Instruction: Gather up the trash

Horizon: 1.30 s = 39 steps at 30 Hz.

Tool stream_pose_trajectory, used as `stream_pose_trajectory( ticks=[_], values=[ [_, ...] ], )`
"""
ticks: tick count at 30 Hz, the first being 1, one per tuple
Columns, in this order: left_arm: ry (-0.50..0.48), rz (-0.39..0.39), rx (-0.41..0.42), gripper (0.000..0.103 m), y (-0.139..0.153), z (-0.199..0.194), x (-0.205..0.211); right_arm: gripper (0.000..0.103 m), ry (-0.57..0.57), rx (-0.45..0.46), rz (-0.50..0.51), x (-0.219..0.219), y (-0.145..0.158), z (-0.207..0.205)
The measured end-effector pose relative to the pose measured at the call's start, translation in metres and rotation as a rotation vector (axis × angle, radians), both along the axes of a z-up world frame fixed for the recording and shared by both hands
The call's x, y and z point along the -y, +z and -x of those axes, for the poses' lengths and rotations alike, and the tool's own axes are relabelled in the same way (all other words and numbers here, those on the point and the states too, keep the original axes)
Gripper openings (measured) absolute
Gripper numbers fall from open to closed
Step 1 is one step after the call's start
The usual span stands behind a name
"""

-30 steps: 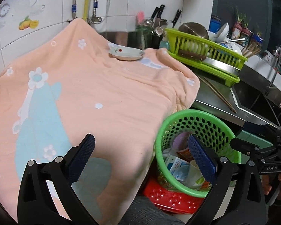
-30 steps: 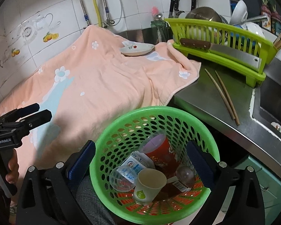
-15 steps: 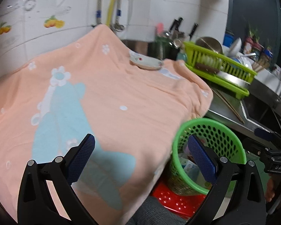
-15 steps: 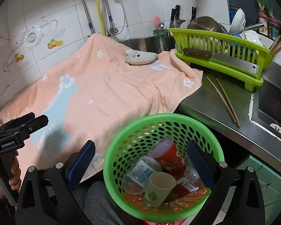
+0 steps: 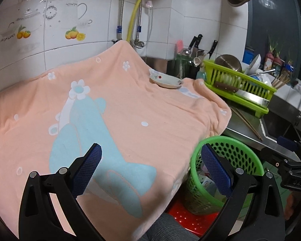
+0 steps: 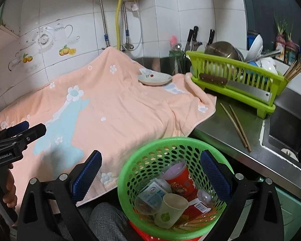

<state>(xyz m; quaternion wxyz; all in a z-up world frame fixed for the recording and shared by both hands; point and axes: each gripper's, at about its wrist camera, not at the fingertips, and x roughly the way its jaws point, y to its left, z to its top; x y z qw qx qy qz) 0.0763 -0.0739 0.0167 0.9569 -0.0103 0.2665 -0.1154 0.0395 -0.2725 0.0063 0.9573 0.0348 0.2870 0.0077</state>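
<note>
- The green basket [image 6: 171, 188] sits low at the near right, below the edge of the steel counter [image 6: 226, 124], on something red; that placing lets rubbish be dropped in from above without lifting it over a rim.
- The trash is already inside it: a paper cup [image 6: 170, 208] upright at the near side, a red cup [image 6: 179, 180] tilted behind it, a small carton [image 6: 153, 190] to the left and some clear plastic pieces whose shape I cannot make out.
- The right gripper [image 6: 149, 172] hangs over the basket mouth with its jaws spread wide and nothing between them; this looks like the pose after a drop, though that is only a judgement.
- The left gripper [image 5: 150, 163] is also spread wide and empty, held above the near part of the peach towel [image 5: 130, 110], its right finger overlapping the basket rim in its own view.
- The towel covers the worktop from the far wall to the near edge, and no loose rubbish shows on it, so the collecting seems nearly or fully done.
- A small dish [image 5: 165, 80] rests on the far right of the towel, just beside the green dish rack [image 5: 238, 88]; it looks like crockery, not trash.
- Two chopsticks [image 6: 235, 124] lie on the bare counter, near the rack.
</note>
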Motion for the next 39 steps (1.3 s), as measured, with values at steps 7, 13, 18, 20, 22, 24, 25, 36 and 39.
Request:
stream_pose_trajectory(
  ticks=[7,13,18,20,22,24,25,36,39],
  values=[
    [0.021,-0.025,0.058,0.098,0.006,0.015,-0.001,0.096,-0.014,0.046,-0.004,-0.007,0.005,0.01],
    [0.049,-0.031,0.098,0.098,0.008,0.025,-0.002,0.096,-0.032,0.072,0.002,-0.009,0.007,0.017],
    [0.046,-0.034,0.108,0.098,0.008,0.029,-0.001,0.096,-0.039,0.088,0.01,-0.009,0.008,0.022],
    [0.046,-0.032,0.114,0.098,0.008,0.031,-0.001,0.096,-0.039,0.091,0.005,-0.009,0.008,0.025],
    [0.047,-0.035,0.122,0.098,0.009,0.033,-0.001,0.096,-0.038,0.097,0.003,-0.009,0.008,0.026],
    [0.047,-0.036,0.127,0.098,0.01,0.035,-0.001,0.096,-0.038,0.098,0.004,-0.009,0.008,0.027],
    [0.047,-0.035,0.128,0.098,0.01,0.035,-0.001,0.096,-0.037,0.098,0.003,-0.009,0.008,0.027],
    [0.047,-0.032,0.142,0.098,0.014,0.043,-0.003,0.096,-0.031,0.114,0.006,-0.013,0.012,0.035],
    [0.047,-0.03,0.143,0.098,0.015,0.044,-0.002,0.096,-0.03,0.117,0.006,-0.014,0.013,0.036]
  ],
)
